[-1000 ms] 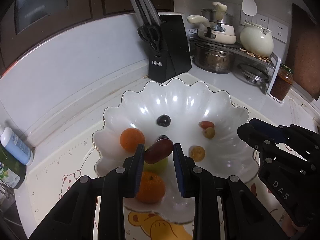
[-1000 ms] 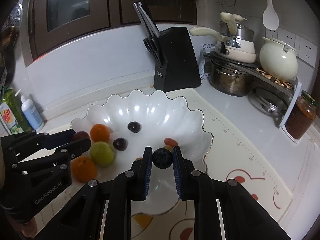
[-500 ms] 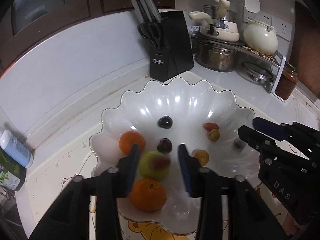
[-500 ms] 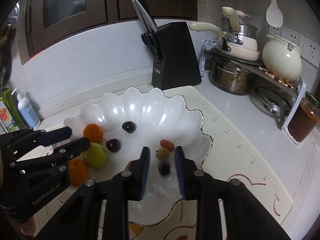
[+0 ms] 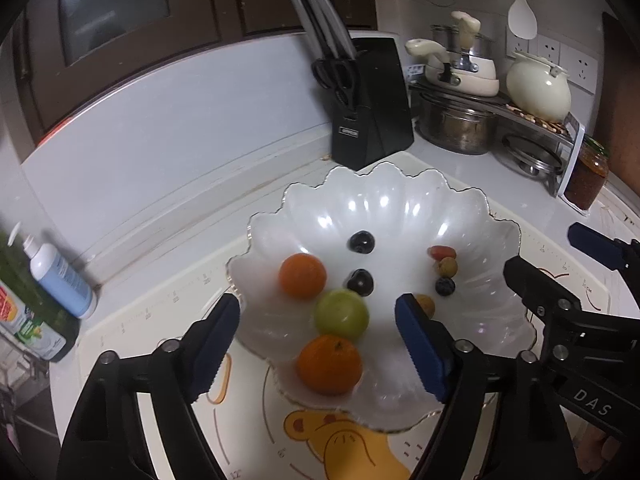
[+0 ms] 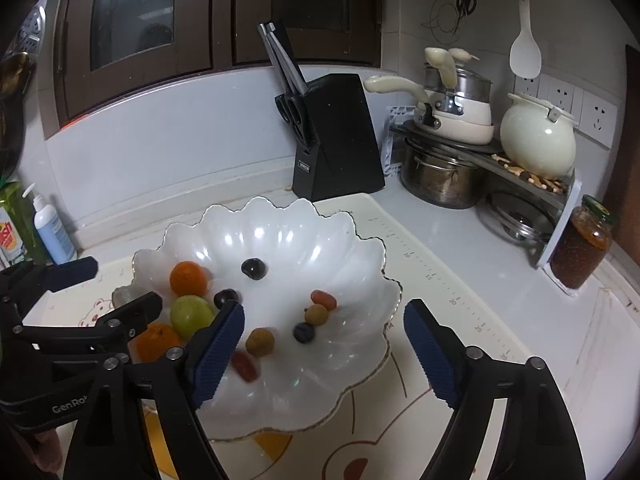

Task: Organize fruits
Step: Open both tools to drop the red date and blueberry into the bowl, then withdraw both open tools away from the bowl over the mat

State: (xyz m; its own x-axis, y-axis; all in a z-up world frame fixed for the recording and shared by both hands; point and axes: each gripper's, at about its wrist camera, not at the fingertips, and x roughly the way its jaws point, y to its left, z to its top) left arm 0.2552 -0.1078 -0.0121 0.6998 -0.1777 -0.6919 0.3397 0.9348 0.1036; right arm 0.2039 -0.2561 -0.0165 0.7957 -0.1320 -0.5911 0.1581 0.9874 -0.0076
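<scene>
A white scalloped bowl (image 5: 384, 176) (image 6: 280, 216) sits on a cartoon mat. It holds two oranges (image 5: 302, 275) (image 5: 329, 364), a green fruit (image 5: 341, 314), two dark cherries (image 5: 361, 241), a blueberry (image 5: 445, 286) (image 6: 304, 332), a small red tomato (image 5: 441, 251) and tan round fruits (image 6: 260, 342). A reddish oblong fruit (image 6: 245, 365) lies blurred near the bowl's front. My left gripper (image 5: 316, 308) hovers over the near side of the bowl, its jaws opening with nothing pressed between them. My right gripper (image 6: 324, 312) is over the bowl's right half, jaws also opening and empty.
A black knife block (image 5: 370, 108) stands behind the bowl. Pots and a cream kettle on a rack (image 5: 460, 128) fill the back right, with a jar (image 5: 586, 176) beside them. Bottles (image 5: 60, 280) stand at the far left by the wall.
Both grippers went from shut to wide. The left one let go of the reddish oblong fruit and the right one let go of the blueberry; both fruits now lie in the bowl.
</scene>
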